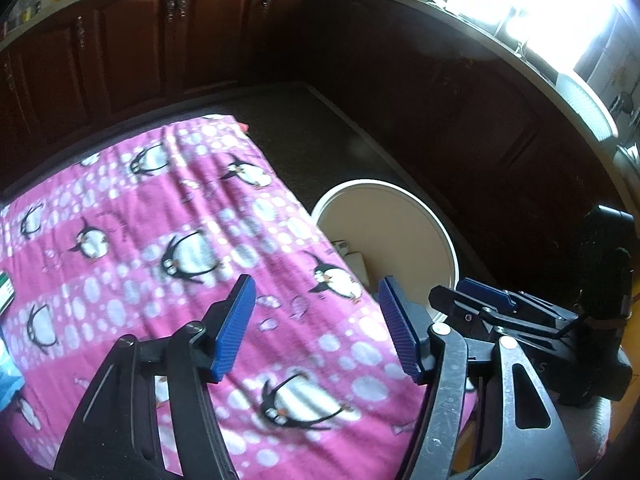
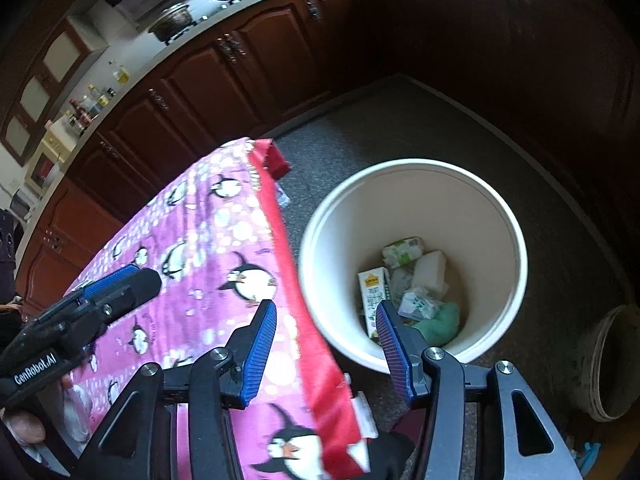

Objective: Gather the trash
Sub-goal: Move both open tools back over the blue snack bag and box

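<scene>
A white bucket (image 2: 420,208) stands on the floor beside a table under a pink penguin cloth (image 1: 160,220). Inside it lie a milk carton (image 2: 372,288), a green-white wrapper (image 2: 402,250), a white foam block (image 2: 432,272) and a green rag (image 2: 440,320). My left gripper (image 1: 316,320) is open over the cloth near the table's right edge, with nothing between its pads. My right gripper (image 2: 326,344) is open and empty above the gap between the table edge and the bucket (image 1: 400,224). A green-white packet (image 1: 6,292) and a blue packet (image 1: 8,380) lie at the cloth's left edge.
Dark wooden cabinets (image 1: 208,36) under a pale counter (image 2: 192,36) curve around the back and right. A grey floor (image 2: 400,120) surrounds the bucket. A second, dirty bucket (image 2: 616,360) stands at the right. A red hem (image 2: 304,320) runs along the hanging cloth.
</scene>
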Demonstrator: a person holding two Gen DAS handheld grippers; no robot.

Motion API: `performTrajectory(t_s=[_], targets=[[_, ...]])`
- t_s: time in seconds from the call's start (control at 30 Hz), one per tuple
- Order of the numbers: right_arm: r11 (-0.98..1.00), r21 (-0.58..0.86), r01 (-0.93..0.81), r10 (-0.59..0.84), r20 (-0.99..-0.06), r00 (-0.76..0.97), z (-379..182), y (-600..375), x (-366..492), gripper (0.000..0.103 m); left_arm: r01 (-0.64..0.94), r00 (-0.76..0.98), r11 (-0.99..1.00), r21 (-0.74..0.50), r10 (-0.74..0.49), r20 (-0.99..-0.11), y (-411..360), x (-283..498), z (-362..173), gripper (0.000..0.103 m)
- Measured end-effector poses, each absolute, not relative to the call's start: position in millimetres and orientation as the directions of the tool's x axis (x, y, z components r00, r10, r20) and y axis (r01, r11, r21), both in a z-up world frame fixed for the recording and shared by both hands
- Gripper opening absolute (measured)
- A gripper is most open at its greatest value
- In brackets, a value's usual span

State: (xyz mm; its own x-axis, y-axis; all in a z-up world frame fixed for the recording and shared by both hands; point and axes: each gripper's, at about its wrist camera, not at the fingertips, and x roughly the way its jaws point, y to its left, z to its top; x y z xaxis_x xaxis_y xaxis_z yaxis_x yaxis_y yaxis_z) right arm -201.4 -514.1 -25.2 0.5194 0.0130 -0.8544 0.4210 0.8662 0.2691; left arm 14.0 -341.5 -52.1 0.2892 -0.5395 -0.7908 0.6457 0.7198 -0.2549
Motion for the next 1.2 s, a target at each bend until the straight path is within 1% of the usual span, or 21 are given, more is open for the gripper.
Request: performTrajectory(t_s=[0.2, 0.53, 0.7, 1.07, 1.2], targets=[[0.887, 0.265, 0.379, 0.027, -0.847, 0.531, -17, -493, -190, 0.051, 0.615, 0.324, 0.75, -0.244, -0.523, -0.789, -318, 16, -42, 0.064], [0.924, 0.269, 0.273, 0.086, -0.84, 0.536, -11, -439, -162, 0.052, 0.554, 0.378, 0.802, -0.224, -0.482, -0.79, -256, 16, -34, 0.064], [0.937, 0.273, 0.217, 0.123, -0.84, 0.528, -13, -411, -150, 0.058, 0.503, 0.399, 0.834, -0.228, -0.458, -0.795, -215, 17, -35, 0.064], [0.951, 0.287, 0.116, 0.192, -0.842, 0.504, -17, -361, -129, 0.059, 0.372, 0.467, 0.906, -0.202, -0.371, -0.803, -134, 24, -37, 0.064], [0.953, 0.288, 0.091, 0.208, -0.845, 0.493, -19, -347, -125, 0.061, 0.337, 0.486, 0.923, -0.187, -0.341, -0.804, -111, 25, -39, 0.064]])
